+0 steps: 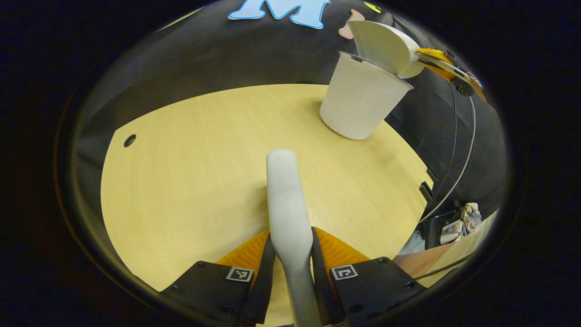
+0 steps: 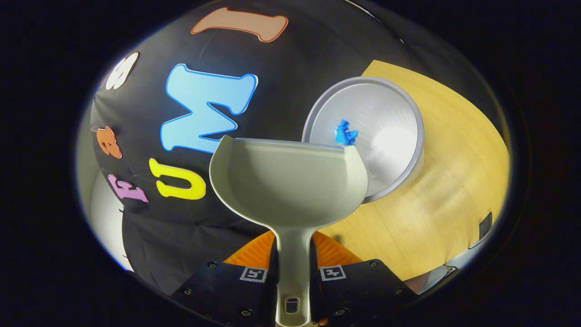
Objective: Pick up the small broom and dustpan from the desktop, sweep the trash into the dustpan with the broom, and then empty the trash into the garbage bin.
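Broom (image 1: 286,204) bristles cut off below the frame.

You have one broom (image 1: 286,213), one dustpan (image 2: 290,181), one garbage bin (image 2: 386,122), one blue scrap (image 2: 345,134), and two grippers: left (image 1: 290,254), right (image 2: 292,256).

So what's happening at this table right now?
A person is tidying up with a pair of tongs in each hand. The right tongs grip the handle of a dustpan, tipped over the rim of a white garbage bin on the wooden table. A blue scrap lies inside the bin, and the dustpan looks empty. The left tongs hold the small broom's handle above the table.
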The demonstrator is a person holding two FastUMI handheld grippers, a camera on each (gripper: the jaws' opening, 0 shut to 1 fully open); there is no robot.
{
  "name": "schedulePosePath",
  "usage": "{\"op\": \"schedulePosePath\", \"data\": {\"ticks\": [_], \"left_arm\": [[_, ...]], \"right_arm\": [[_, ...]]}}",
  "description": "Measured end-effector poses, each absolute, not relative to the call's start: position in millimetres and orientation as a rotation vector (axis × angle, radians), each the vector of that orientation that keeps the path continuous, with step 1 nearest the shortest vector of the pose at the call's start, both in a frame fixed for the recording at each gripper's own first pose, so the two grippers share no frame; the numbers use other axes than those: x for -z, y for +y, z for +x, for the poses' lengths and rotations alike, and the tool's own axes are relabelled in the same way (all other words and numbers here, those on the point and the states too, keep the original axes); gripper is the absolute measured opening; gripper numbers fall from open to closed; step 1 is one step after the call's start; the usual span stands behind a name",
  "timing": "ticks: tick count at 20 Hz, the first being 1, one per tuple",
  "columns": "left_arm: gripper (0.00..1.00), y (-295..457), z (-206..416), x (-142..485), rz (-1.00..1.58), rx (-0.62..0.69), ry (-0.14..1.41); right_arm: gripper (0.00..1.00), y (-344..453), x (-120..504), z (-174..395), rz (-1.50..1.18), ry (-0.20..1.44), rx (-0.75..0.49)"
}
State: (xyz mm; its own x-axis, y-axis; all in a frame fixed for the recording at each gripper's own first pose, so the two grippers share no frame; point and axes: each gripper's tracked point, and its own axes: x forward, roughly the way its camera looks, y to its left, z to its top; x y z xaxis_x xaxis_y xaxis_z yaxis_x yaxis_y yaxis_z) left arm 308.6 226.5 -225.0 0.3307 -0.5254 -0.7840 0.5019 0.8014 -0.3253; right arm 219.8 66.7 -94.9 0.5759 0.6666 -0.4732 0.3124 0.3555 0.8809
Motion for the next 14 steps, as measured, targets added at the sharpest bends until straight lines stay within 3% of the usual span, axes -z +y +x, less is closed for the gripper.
{"op": "schedulePosePath", "data": {"ticks": [6, 10, 14], "left_arm": [[0.51, 236.7, 309.6, 228.5, -0.045, 0.633, 1.024], [0.46, 250.1, 311.7, 233.4, -0.068, 0.588, 0.998], [0.48, 263.4, 303.8, 240.2, -0.078, 0.540, 0.988]], "right_arm": [[0.28, 79.3, 83.0, 210.6, 1.204, 0.966, -0.335], [0.28, 94.2, 71.9, 178.5, 1.114, 0.928, -0.401], [0.28, 119.6, 62.6, 143.5, 1.054, 0.919, -0.458]]}}
